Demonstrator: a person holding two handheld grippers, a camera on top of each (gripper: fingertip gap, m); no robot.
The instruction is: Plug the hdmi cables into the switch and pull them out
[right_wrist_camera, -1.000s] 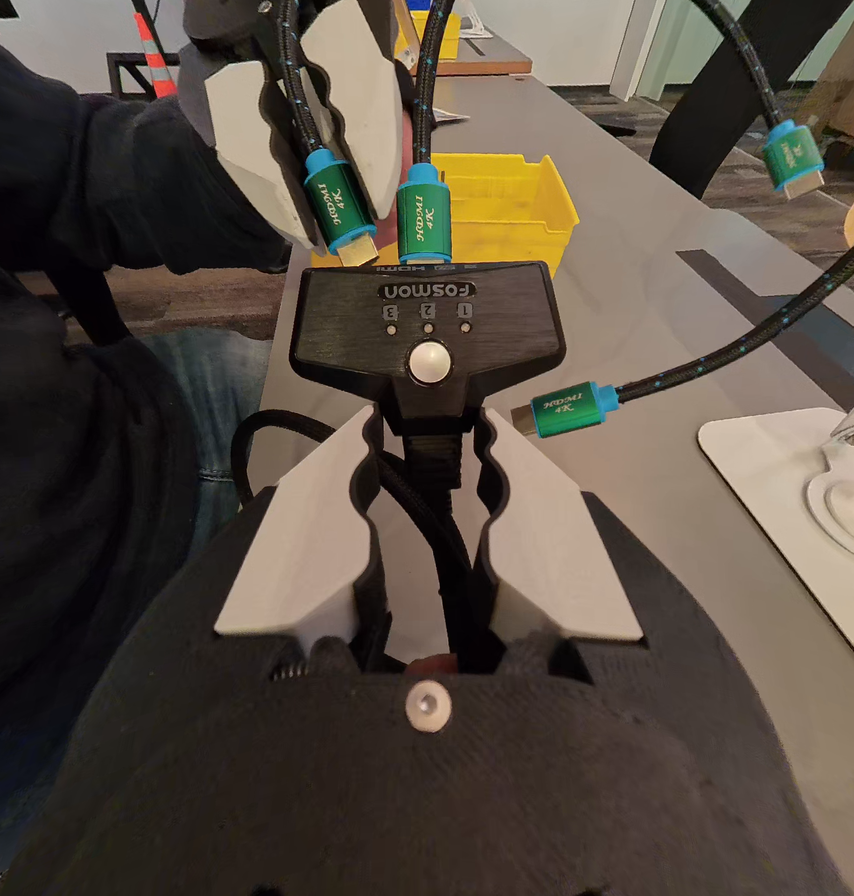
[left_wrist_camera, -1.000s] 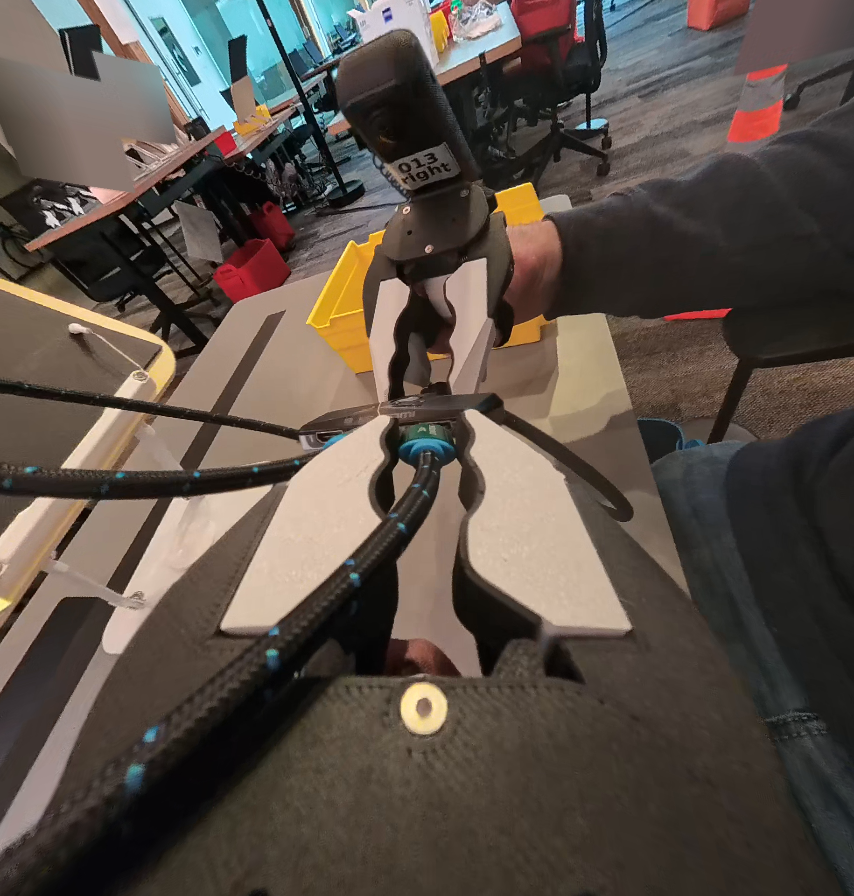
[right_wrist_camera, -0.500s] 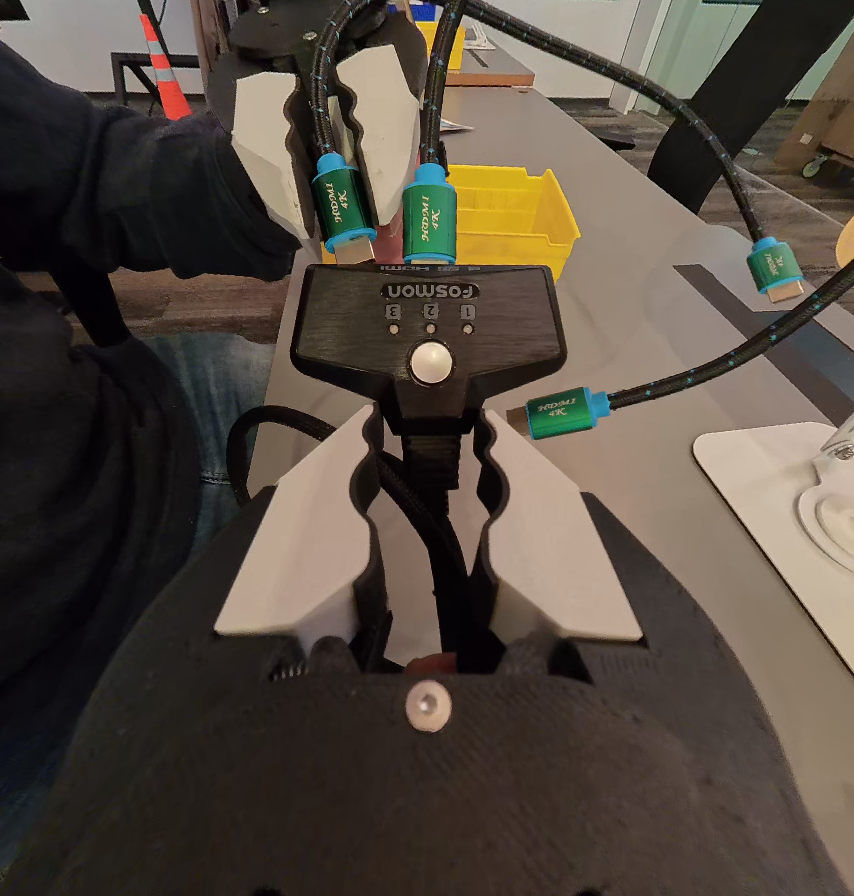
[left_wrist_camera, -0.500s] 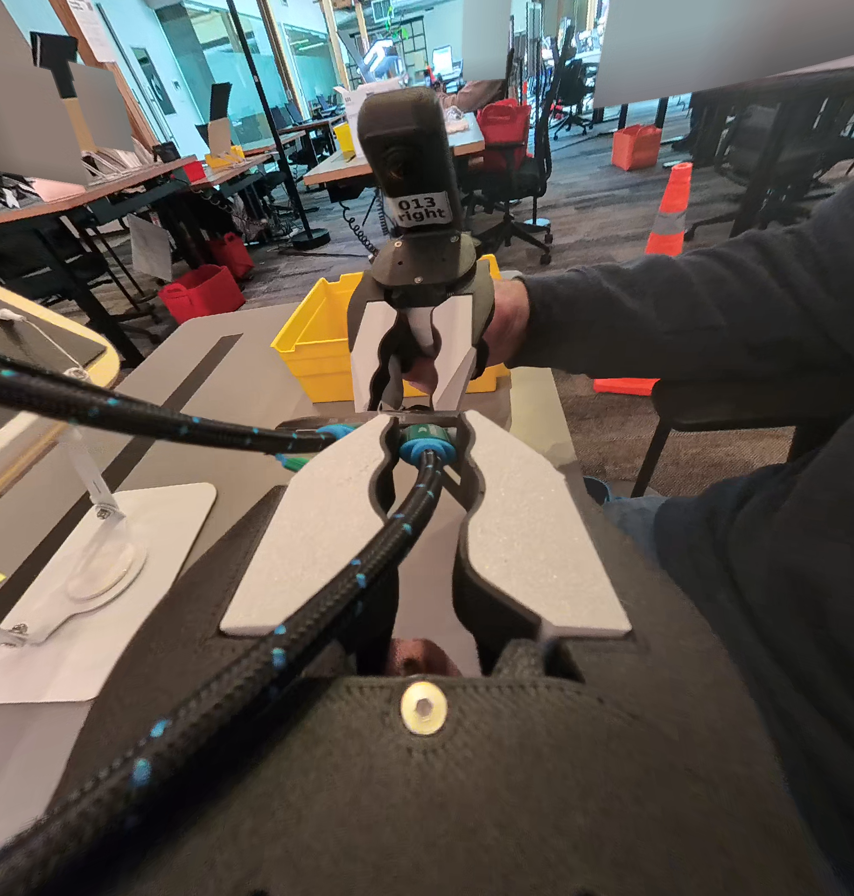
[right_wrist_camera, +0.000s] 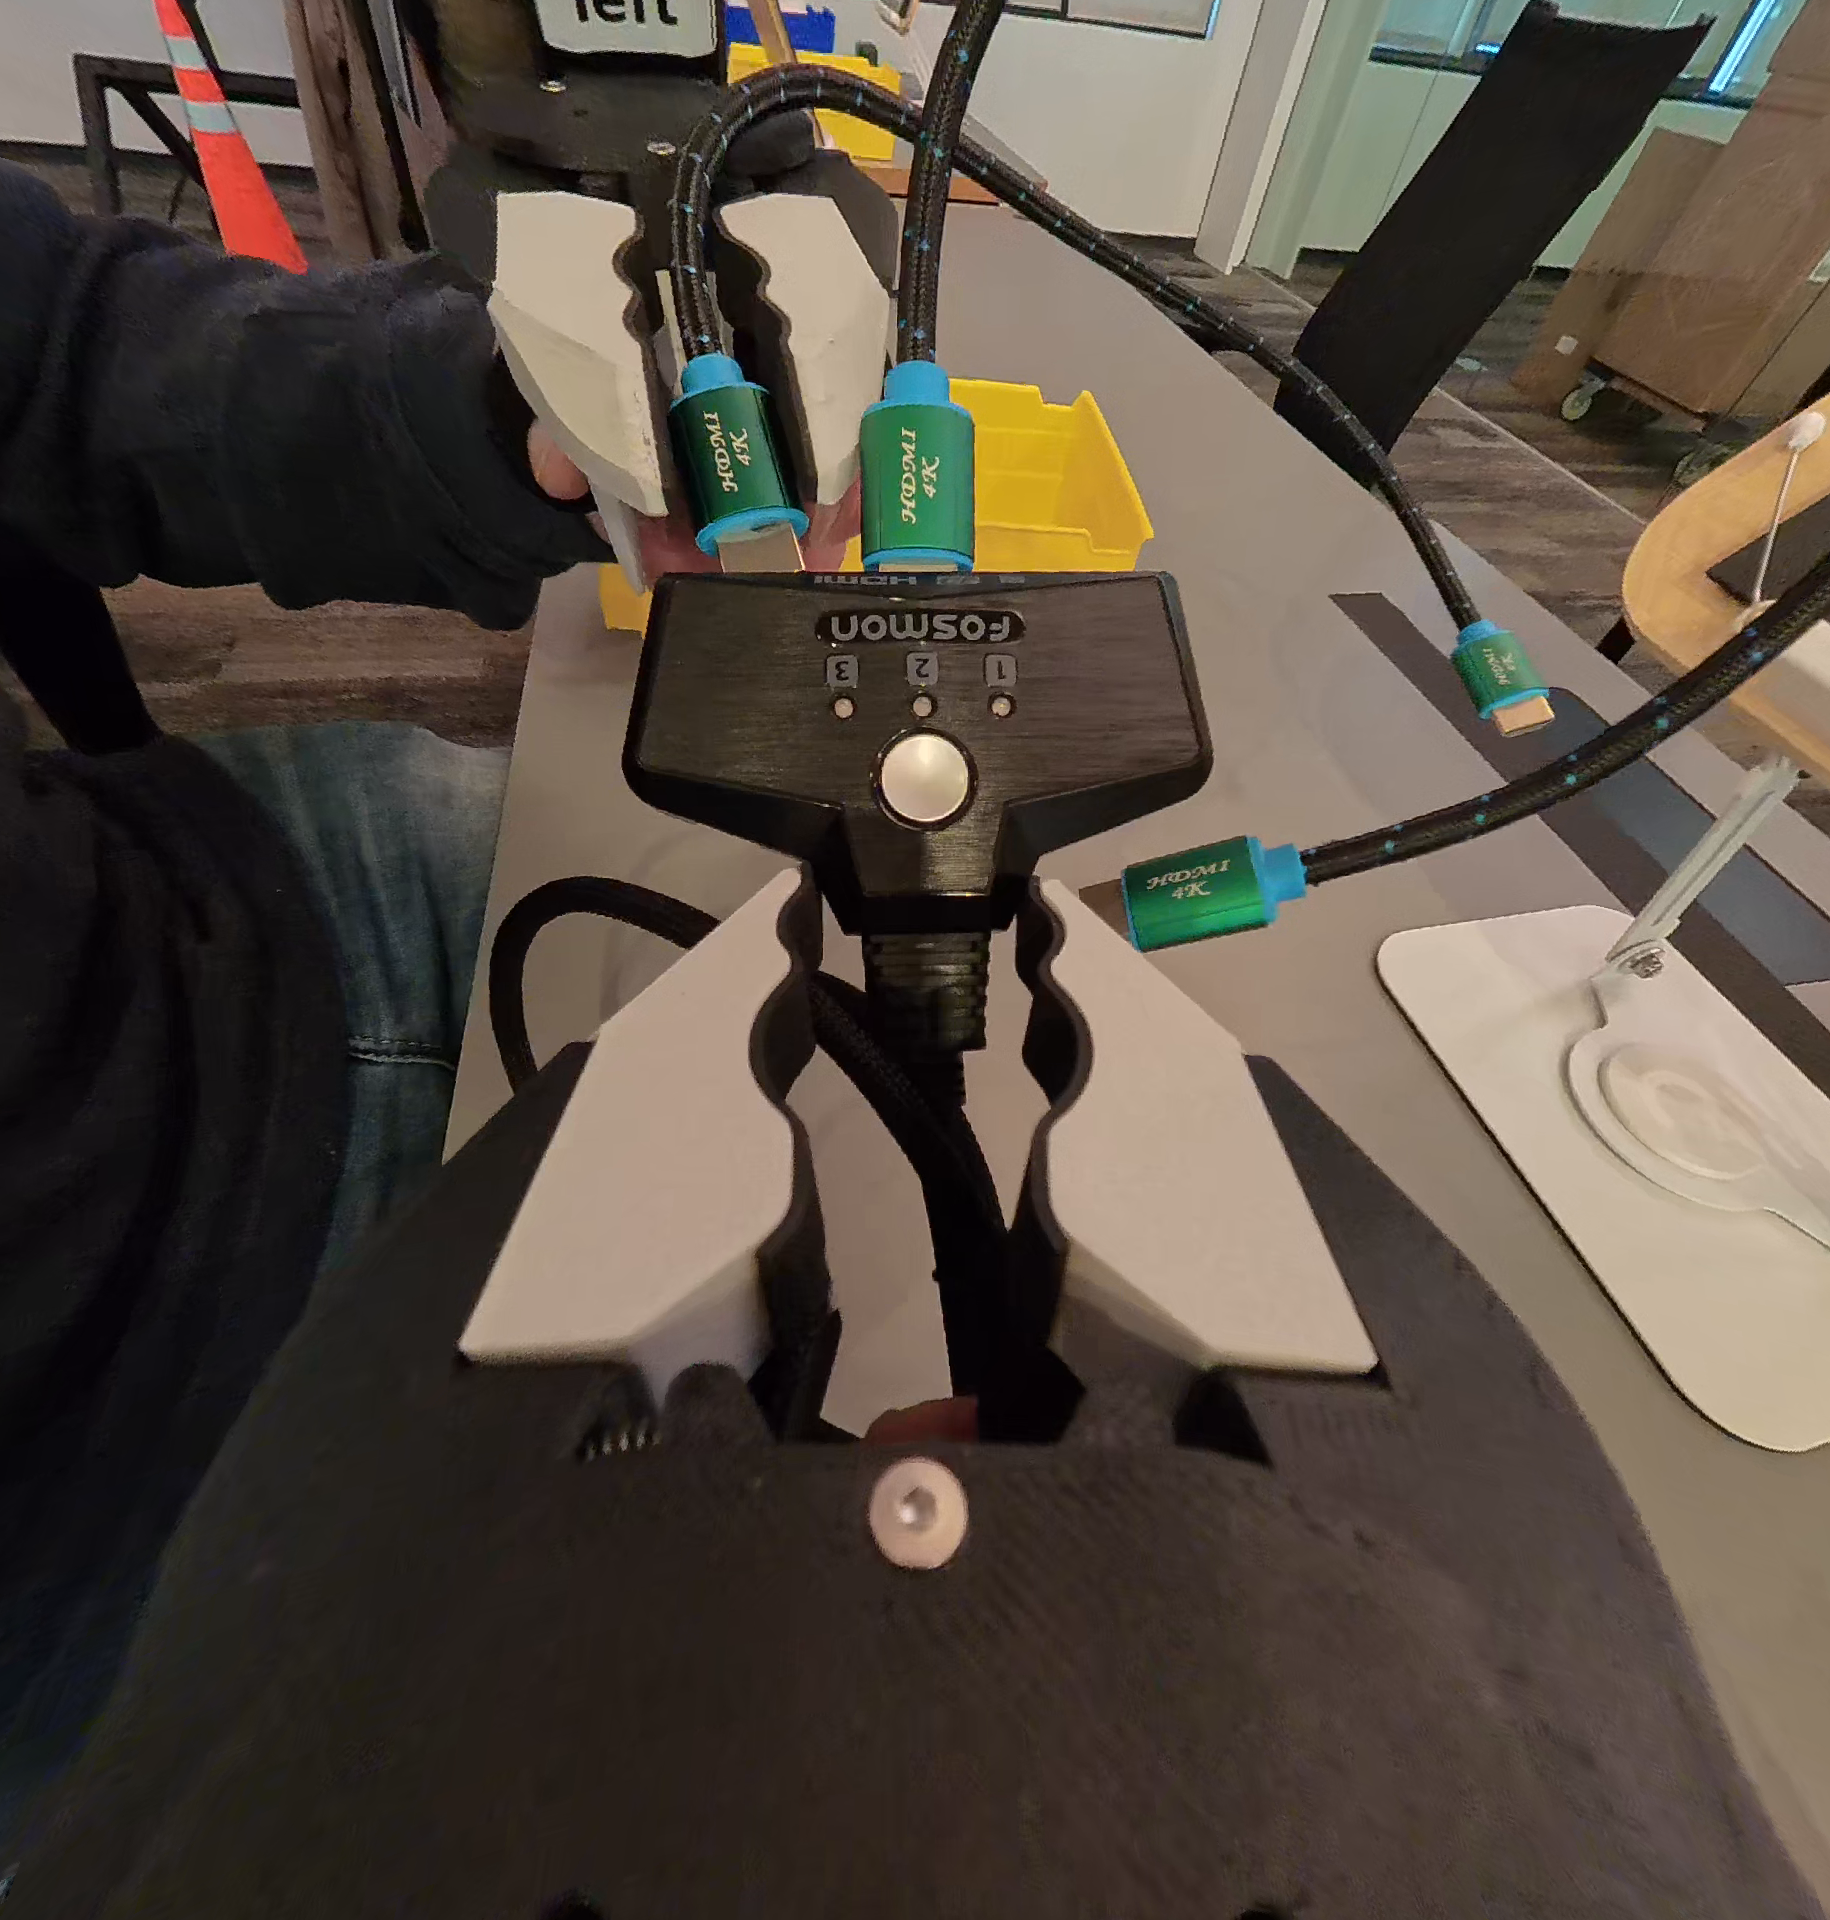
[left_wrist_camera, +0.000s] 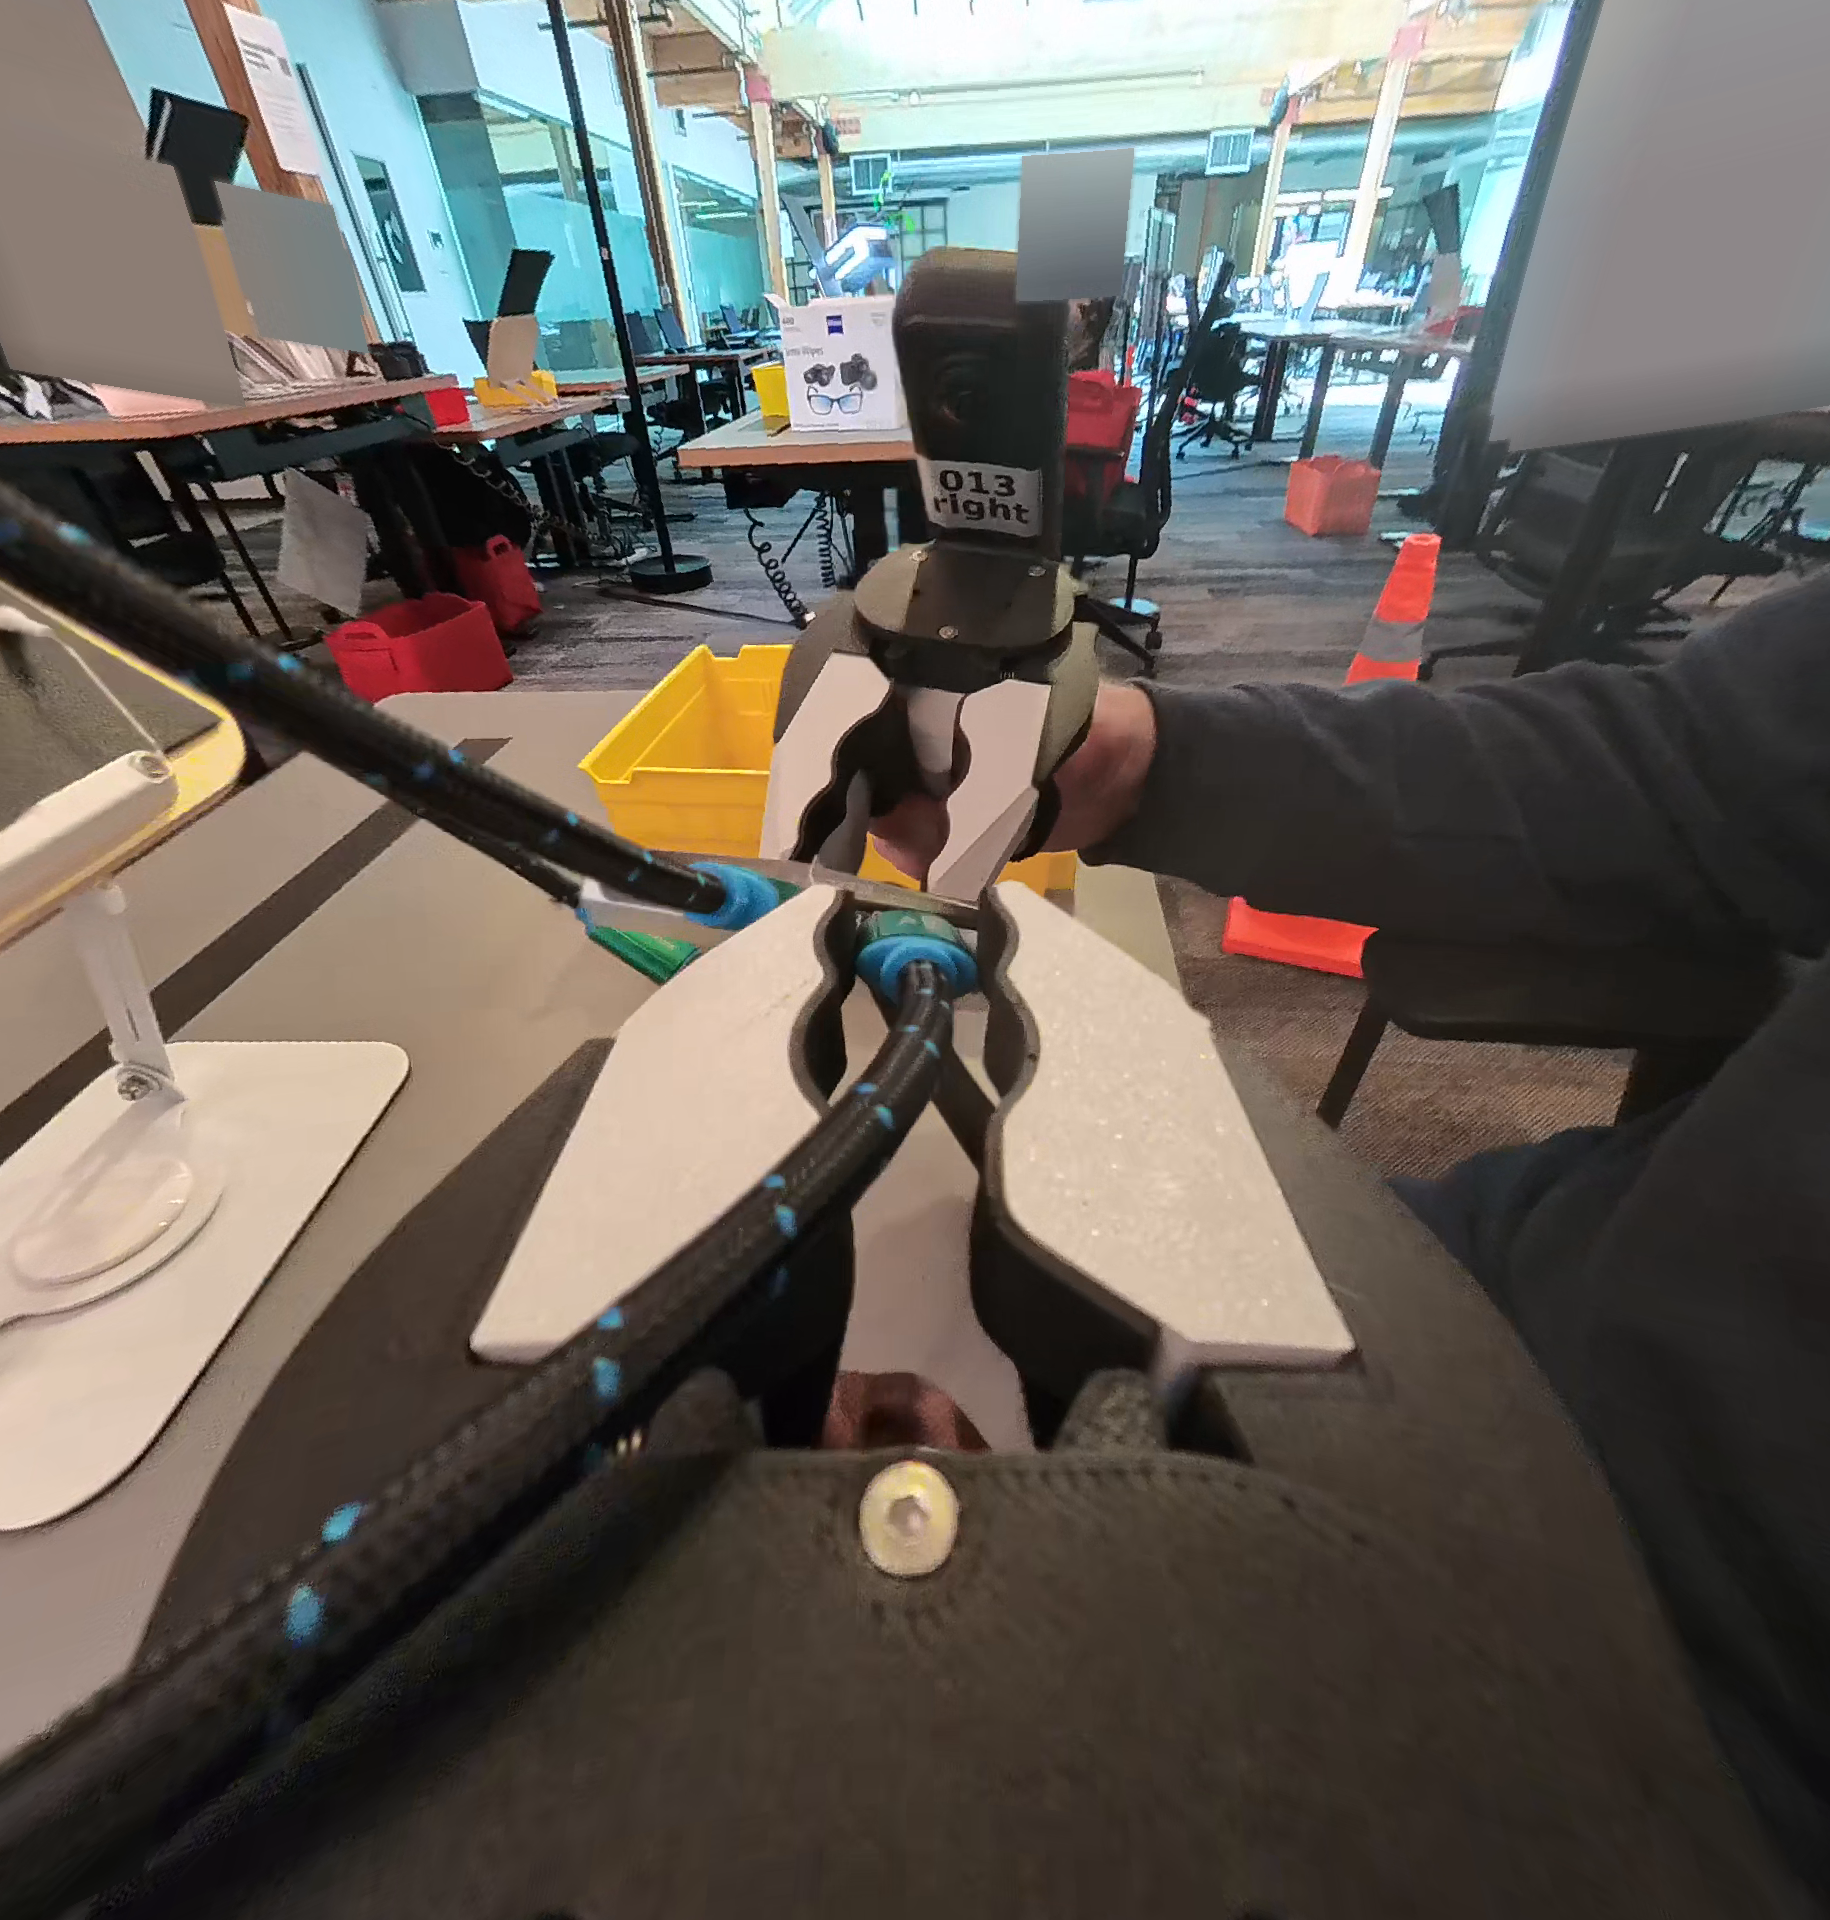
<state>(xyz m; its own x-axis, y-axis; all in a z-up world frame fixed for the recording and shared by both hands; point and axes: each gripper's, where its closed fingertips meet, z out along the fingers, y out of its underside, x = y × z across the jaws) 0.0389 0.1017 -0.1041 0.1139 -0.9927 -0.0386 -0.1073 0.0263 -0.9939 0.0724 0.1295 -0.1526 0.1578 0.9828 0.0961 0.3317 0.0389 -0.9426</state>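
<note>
Right wrist view, nearest: the right hand-held gripper [right_wrist_camera: 916,914] pinches the narrow neck of the black switch [right_wrist_camera: 916,707], whose own dark cable loops back between the fingers; the switch is held level above the grey counter [right_wrist_camera: 1295,727], its three numbered indicators and round silver button facing up. At its far edge, a green plug with blue collars [right_wrist_camera: 916,483] sits in the middle port. Just beside it, the left hand-held gripper [right_wrist_camera: 729,499] is pressed together on a second green plug [right_wrist_camera: 736,473], its metal tip at the edge of the switch by the outer port; whether it has entered cannot be told. Only this view shows two loose plugs to the right: one [right_wrist_camera: 1207,894] near the switch, another [right_wrist_camera: 1498,675] farther off, hanging above the counter. Left wrist view: the same held plug shows only as a blue collar [left_wrist_camera: 913,961] between the left fingers, its braided cable [left_wrist_camera: 578,1361] trailing back, with the switch seen edge-on as a thin sliver. Beyond lie a yellow bin [left_wrist_camera: 698,764] and, at left, a white stand base [left_wrist_camera: 163,1226].
</note>
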